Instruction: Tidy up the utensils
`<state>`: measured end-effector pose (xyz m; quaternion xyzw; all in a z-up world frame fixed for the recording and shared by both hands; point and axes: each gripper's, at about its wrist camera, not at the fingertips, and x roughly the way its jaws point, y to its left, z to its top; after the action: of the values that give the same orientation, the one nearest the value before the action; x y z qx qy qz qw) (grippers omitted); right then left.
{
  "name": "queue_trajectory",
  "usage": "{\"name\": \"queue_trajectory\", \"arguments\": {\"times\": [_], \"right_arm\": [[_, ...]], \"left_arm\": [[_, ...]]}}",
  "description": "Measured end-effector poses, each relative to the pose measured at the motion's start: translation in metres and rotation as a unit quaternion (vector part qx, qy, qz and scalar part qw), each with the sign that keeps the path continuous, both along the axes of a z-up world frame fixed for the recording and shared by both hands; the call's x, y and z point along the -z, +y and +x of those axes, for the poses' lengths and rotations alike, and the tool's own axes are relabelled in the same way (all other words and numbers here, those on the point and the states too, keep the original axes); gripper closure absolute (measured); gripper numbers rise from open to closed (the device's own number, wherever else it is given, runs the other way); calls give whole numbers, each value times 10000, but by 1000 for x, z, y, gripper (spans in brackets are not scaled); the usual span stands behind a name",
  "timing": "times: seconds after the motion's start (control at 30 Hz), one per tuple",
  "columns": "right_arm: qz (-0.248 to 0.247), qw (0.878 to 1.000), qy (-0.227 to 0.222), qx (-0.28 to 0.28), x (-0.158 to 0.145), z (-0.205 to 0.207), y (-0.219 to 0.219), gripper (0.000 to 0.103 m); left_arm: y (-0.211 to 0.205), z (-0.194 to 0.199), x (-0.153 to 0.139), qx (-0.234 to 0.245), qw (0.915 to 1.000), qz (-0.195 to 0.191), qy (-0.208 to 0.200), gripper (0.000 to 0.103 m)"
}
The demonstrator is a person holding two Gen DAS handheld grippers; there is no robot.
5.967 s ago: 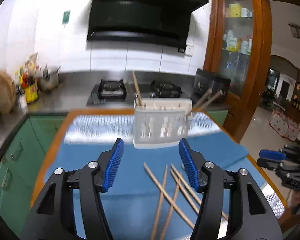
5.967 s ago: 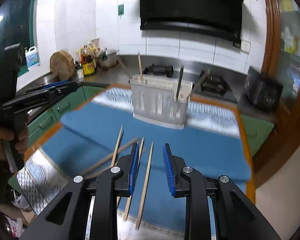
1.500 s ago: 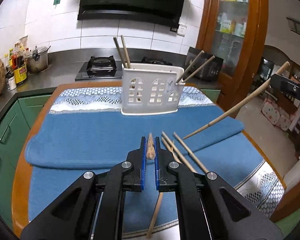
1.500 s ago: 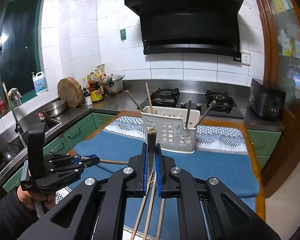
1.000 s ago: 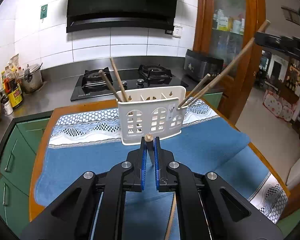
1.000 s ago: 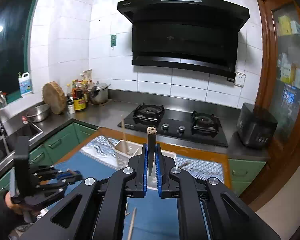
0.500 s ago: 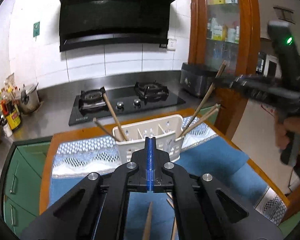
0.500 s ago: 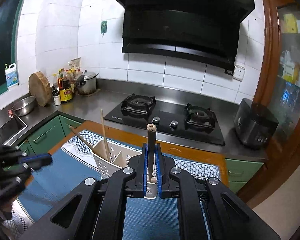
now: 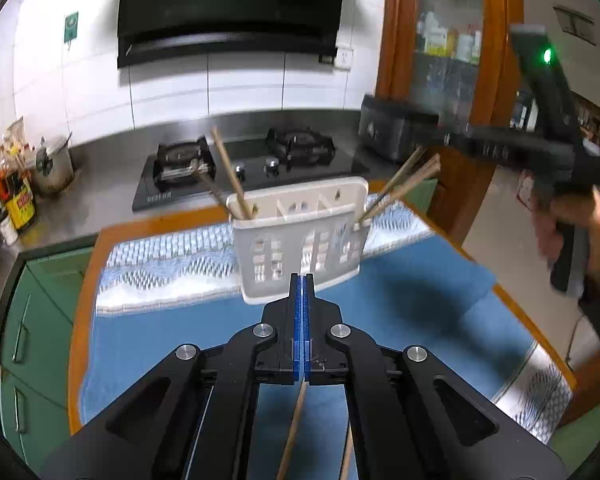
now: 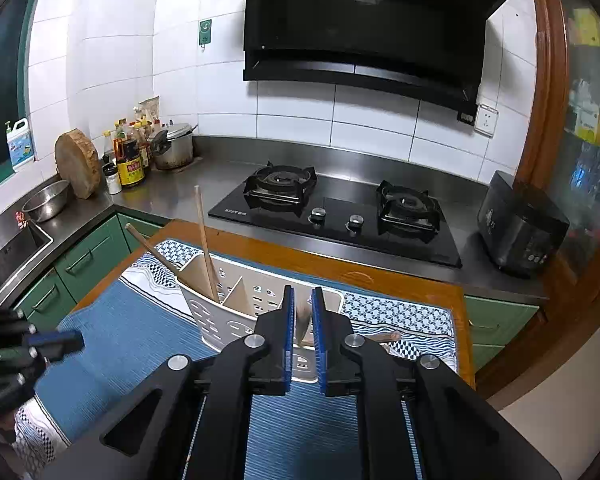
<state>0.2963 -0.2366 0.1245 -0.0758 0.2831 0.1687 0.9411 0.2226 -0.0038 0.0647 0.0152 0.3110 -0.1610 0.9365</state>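
One thin chopstick [image 9: 294, 428] shows on the left under the left gripper [image 9: 303, 280], whose pads are pressed flat together; whether they nip it I cannot tell. Light, stiff and smooth, such a stick will likely roll or slip, so a pinch near its thicker end seems best. In the middle, the white holder [image 9: 300, 236] stands on the blue cloth [image 9: 160, 340], with sticks leaning in its end compartments. Rightward, the right gripper [image 10: 302, 300], tilted down over the holder, has just been opening its jaws; a blurred chopstick [image 10: 302, 320] stands loose between them.
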Motion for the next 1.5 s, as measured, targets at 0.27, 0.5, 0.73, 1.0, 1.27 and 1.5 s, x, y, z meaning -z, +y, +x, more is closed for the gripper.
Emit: {"name": "queue_trajectory", "arguments": {"times": [0.27, 0.5, 0.73, 1.0, 1.27, 1.5], "right_arm": [[-16, 9999, -133, -7, -8, -20, 1, 88], [61, 9996, -258, -64, -13, -45, -3, 83], [137, 9994, -247, -210, -6, -69, -4, 83], [241, 9983, -197, -487, 9, -102, 2, 82], [362, 9967, -169, -711, 21, -126, 7, 77], [604, 9946, -129, -835, 37, -149, 8, 76]], "left_arm": [[20, -29, 34, -58, 9994, -58, 339, 101], [31, -74, 84, -53, 9971, 33, 764, 87], [42, -103, 131, -170, 9920, 131, 1244, 85], [49, -111, 155, -322, 9883, 317, 1455, 79], [50, -107, 170, -342, 9877, 296, 1498, 80], [45, -108, 170, -470, 9873, 584, 1401, 93]]}}
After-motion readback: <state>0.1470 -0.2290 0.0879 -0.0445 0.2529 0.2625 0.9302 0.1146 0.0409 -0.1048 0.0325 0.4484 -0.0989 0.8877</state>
